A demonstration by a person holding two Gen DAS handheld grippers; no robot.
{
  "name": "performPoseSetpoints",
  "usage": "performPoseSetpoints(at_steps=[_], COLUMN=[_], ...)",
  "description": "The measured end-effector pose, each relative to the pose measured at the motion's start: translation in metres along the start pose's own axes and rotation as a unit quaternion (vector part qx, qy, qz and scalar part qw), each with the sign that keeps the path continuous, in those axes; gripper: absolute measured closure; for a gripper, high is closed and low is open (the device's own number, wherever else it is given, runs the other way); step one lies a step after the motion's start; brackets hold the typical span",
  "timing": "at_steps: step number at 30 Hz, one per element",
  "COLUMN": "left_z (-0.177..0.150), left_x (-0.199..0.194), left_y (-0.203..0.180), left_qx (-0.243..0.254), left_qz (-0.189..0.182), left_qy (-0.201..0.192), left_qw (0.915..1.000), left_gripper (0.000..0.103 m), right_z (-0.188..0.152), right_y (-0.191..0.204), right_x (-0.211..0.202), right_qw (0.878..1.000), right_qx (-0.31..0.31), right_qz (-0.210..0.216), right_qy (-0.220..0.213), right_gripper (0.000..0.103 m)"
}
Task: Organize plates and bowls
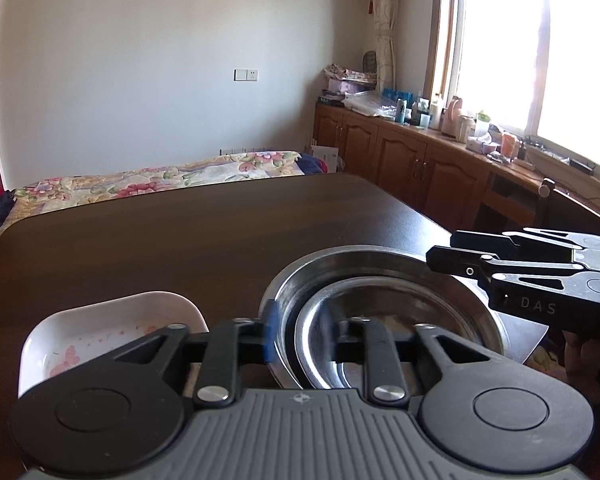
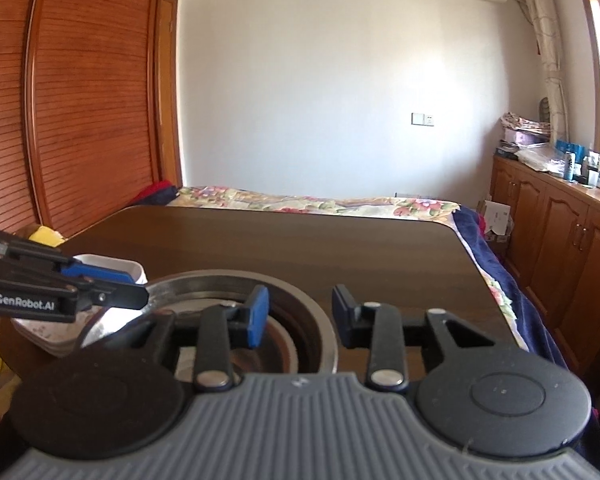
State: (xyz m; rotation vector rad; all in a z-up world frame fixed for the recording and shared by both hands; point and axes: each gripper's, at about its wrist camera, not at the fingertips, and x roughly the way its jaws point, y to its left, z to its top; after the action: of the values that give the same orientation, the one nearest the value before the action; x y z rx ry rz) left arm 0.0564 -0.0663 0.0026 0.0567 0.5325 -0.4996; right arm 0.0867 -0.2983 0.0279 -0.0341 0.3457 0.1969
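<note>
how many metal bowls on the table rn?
2. A large metal bowl sits on the dark table beside the white dish; a smaller metal bowl is nested inside it. Any more stacked underneath would be hidden.

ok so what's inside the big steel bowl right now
A smaller steel bowl sits nested inside the big steel bowl, toward its near side. The left gripper covers the near rims, so what lies between them there cannot be seen.

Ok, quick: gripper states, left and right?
Left gripper: astride the steel bowl rim, grip cannot be told.
Right gripper: open, astride its other rim.
</note>
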Motion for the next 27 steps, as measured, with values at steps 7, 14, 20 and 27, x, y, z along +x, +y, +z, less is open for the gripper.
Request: performPoseSetpoints(at_steps=[7,14,20,27], left_z=[-0.006,-0.018,-0.024,-0.032], left_x=[-0.004,-0.004,-0.002,0.000], left_y=[-0.004,-0.007,-0.007,-0.013], left_qx=[0.009,0.014,0.004,0.008], left_qz=[0.019,0.033,0.035,0.033], left_qy=[-0.030,-0.056,-0.058,-0.052], left_qw=[0.9993,0.9978,0.9977,0.9981], left_gripper=[0.035,0.012,0.012,0.012], right_z=[-0.010,-0.022,-0.031,-0.039], right_y=[-0.002,0.001,-0.001,0.000], right_x=[0.001,0.003,0.007,0.006], right_qw=[1.000,1.000,1.000,0.999], right_qx=[0.000,-0.001,0.025,0.047], right_qz=[-0.006,-0.014,-0.004,0.012], right_qy=[-0.008,-0.019,-0.016,-0.017], right_gripper=[0.048,0.024,0.022,0.022])
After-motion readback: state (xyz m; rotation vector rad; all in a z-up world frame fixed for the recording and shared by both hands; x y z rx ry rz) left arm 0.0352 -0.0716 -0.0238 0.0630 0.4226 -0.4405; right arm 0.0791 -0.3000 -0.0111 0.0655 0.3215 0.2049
